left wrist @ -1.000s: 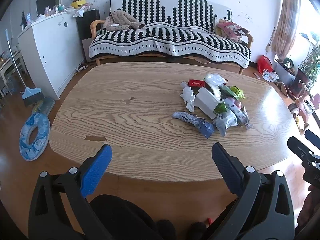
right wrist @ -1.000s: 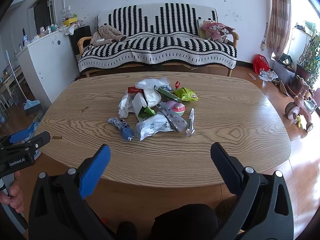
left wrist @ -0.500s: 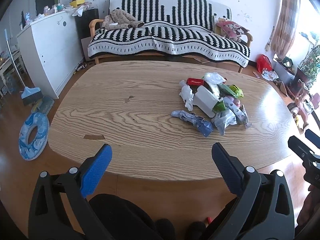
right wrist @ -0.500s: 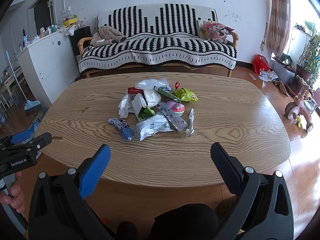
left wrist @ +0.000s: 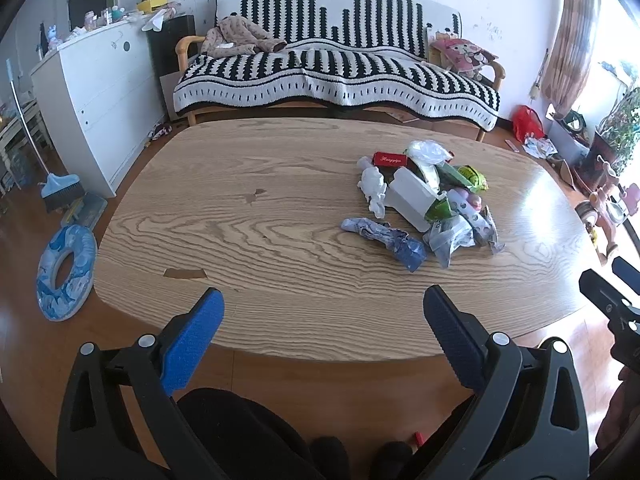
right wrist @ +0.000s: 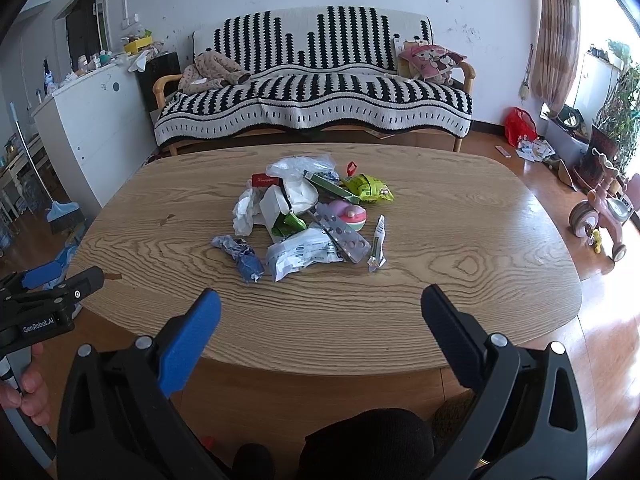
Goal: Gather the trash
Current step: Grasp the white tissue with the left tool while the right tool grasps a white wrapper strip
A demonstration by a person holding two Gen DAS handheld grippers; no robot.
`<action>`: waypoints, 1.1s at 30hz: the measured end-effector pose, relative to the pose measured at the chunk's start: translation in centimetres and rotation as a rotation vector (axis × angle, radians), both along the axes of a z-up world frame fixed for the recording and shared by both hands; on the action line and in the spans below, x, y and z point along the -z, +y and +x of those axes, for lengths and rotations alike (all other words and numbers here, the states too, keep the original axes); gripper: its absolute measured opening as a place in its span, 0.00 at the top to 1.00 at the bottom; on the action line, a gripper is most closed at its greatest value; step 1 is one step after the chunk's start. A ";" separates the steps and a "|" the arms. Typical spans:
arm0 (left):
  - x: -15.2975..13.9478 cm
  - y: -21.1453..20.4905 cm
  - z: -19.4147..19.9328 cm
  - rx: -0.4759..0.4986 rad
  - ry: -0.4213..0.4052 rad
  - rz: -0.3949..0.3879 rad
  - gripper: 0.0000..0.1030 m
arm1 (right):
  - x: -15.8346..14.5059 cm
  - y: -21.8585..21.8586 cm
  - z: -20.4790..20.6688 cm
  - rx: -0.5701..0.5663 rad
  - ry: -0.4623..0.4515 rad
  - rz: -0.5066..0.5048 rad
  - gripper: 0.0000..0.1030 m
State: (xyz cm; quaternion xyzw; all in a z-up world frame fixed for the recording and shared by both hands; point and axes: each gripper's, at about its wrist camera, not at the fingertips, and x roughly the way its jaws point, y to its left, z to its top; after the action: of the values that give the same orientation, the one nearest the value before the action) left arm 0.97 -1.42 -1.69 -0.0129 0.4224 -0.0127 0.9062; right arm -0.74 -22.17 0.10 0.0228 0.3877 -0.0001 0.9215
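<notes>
Wooden table [right wrist: 440, 240] bears a trash heap [right wrist: 308, 220] stretching left-right; both tools [left wrist: 322, 316] [right wrist: 320, 314] gape wide, empty.

1. An oval wooden table with bold grain [left wrist: 248, 240] fills the middle of the room.
2. Behind the table stands a wooden-armed sofa under a black-and-white striped knitted cover [left wrist: 336, 68].
3. A pink cartoon cushion [left wrist: 462, 52] lies at the sofa's right end.
4. Left of the table: a white cabinet [left wrist: 96, 100], a blue-headed broom [left wrist: 60, 188], a blue inflatable swim ring [left wrist: 66, 268].
5. Right of the table: a pink toy tricycle [right wrist: 600, 208], a red plastic bag [right wrist: 519, 125].
</notes>
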 end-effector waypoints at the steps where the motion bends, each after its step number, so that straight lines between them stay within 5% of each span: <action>1: 0.3 -0.1 0.3 0.001 0.008 0.002 0.06 | 0.2 -0.2 0.1 0.004 0.003 0.003 0.06; 15: 6.9 -1.5 9.9 0.016 0.126 0.048 0.06 | 7.2 -6.5 7.8 0.081 0.096 0.034 0.07; 24: 11.2 -3.2 19.1 0.034 0.190 -0.023 0.06 | 14.6 -10.1 16.2 0.110 0.225 0.014 0.26; 31: 13.1 -5.4 24.0 0.050 0.203 -0.031 0.07 | 17.4 -10.7 18.8 0.094 0.268 0.030 0.43; 33: 13.8 -5.9 25.0 0.061 0.220 -0.024 0.22 | 17.6 -10.7 19.1 0.088 0.266 0.023 0.54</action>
State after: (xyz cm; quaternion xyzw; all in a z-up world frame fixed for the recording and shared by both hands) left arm 25.96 -7.32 -15.48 -0.0122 0.5191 -0.0437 0.8535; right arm 18.37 -32.89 -17.53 0.0501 0.5050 -0.0393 0.8608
